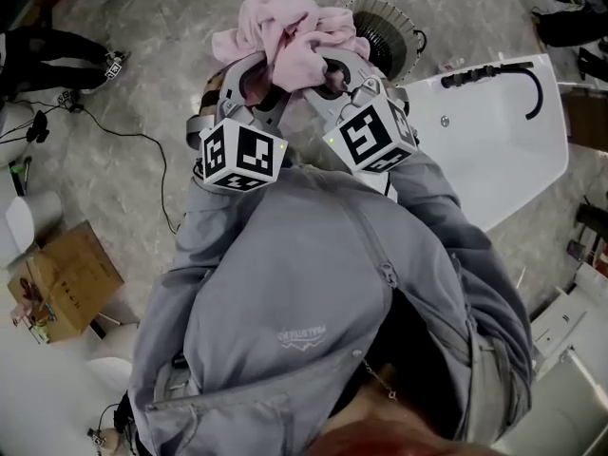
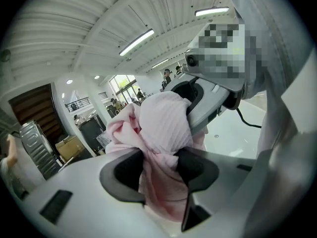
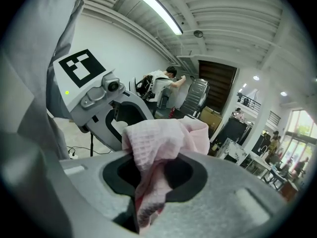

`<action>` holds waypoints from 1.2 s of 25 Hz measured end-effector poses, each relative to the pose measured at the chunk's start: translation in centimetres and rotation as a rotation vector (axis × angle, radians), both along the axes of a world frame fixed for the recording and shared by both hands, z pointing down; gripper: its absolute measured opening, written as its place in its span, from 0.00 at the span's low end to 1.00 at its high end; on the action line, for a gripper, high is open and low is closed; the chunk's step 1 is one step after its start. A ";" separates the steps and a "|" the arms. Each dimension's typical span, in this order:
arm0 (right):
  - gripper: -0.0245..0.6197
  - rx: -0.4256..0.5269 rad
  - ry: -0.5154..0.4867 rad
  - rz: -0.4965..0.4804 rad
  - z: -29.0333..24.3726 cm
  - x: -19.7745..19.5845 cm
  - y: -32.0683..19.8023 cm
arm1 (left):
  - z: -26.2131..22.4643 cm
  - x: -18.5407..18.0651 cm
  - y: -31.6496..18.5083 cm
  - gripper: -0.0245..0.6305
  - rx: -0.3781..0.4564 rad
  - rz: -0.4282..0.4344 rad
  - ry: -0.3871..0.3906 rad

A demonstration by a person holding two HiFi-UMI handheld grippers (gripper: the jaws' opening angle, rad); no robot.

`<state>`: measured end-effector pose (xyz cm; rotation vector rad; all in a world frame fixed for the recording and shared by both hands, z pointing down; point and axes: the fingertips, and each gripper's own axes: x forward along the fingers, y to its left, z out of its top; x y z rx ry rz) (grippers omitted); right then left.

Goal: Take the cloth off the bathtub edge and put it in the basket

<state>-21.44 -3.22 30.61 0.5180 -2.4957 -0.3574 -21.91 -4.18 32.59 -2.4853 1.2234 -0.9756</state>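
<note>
Sleeves of a grey jacket fill the foreground, with a cardboard box off to the left on the mottled grey floor. The left tool and right tool, side by side, each clamp a fold of the bunched pink cloth, held in the air. Just beyond stands the round basket, beside the white bathtub.

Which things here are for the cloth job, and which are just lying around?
For the job: crumpled pink cloth, round white slatted basket, white bathtub, left tongs and right tongs gripping the cloth.
Just lying about: brown cardboard box, thin black floor cable.
</note>
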 end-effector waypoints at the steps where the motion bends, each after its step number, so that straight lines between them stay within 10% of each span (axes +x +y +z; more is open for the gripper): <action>1: 0.19 -0.003 -0.002 0.008 0.0 -0.7 -1.1 | 0.0 -0.7 -1.0 0.34 -0.003 0.009 -0.001; 16: 0.19 -0.068 0.001 0.151 1.9 -4.4 -10.2 | 1.9 -4.3 -10.1 0.34 -0.050 0.140 0.001; 30: 0.19 -0.056 -0.028 0.375 2.5 3.5 -19.5 | 2.5 3.8 -19.5 0.34 -0.043 0.364 -0.016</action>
